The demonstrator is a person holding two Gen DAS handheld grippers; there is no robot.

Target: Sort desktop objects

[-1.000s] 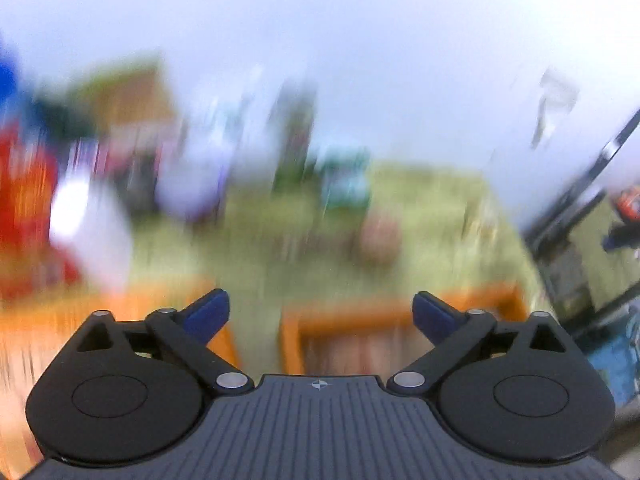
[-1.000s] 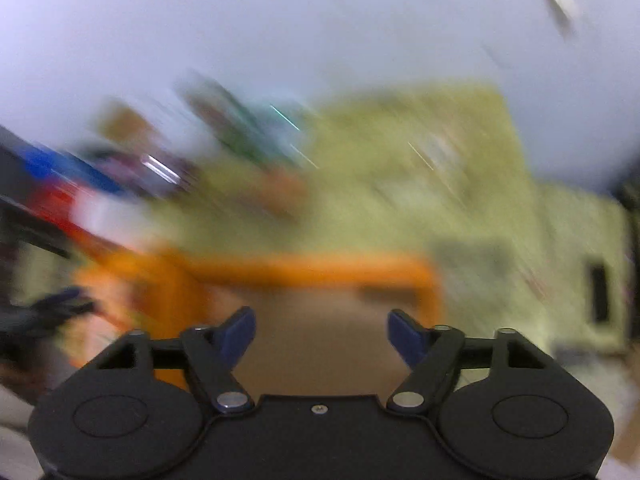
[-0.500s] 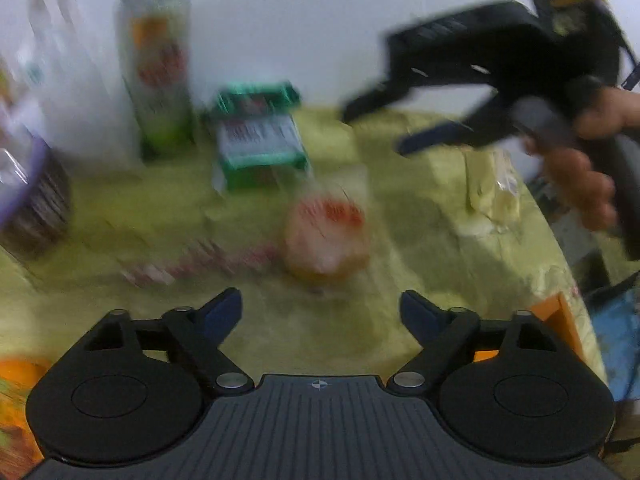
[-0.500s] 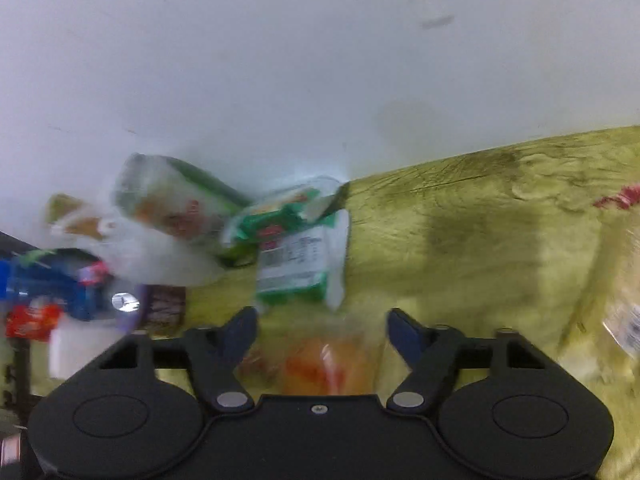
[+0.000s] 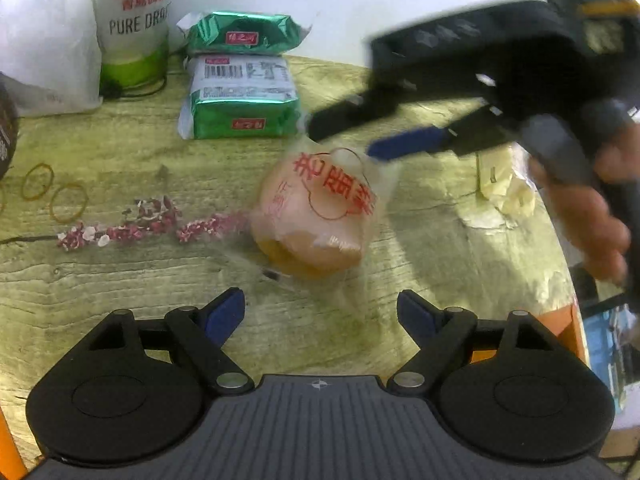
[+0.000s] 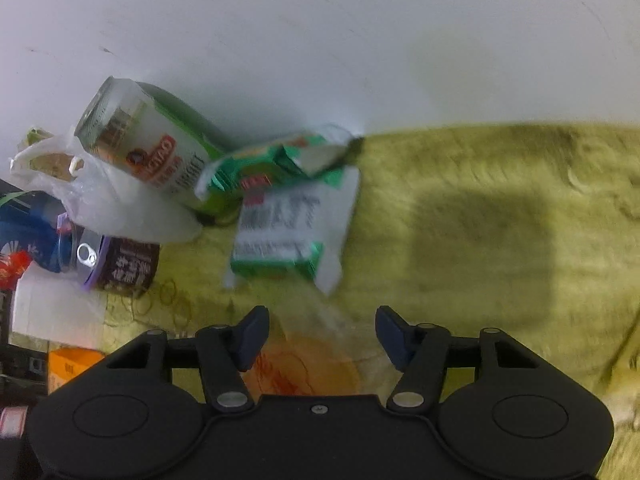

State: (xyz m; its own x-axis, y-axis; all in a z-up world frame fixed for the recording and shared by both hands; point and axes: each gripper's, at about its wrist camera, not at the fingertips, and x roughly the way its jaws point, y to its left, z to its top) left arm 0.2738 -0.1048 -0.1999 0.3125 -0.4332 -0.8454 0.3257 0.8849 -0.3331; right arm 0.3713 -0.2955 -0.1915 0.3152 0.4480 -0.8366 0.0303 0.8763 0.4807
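From my left to my right across the yellow-green wood-grain tabletop point(image 5: 120, 288): a tall white and green beer can point(image 5: 134, 20) stands by the wall, two green foil snack packs point(image 5: 240, 96) lie beside it, and in the middle sits a round bun in a clear plastic wrapper with red print point(image 5: 316, 216). My left gripper point(image 5: 320, 312) hangs just short of the bun, jaws fairly wide with nothing between them. My right gripper point(image 6: 318, 332) reaches in from the right and is over the bun; its jaws have just been closing, and the wrapper's far edge lies between them, but I see a gap at both blue pads, so nothing is gripped yet. I judge that I am starting to pick up the bun for sorting. Next, my right jaws need to close onto the wrapper or the bun, gently since it looks soft, then lift it clear.
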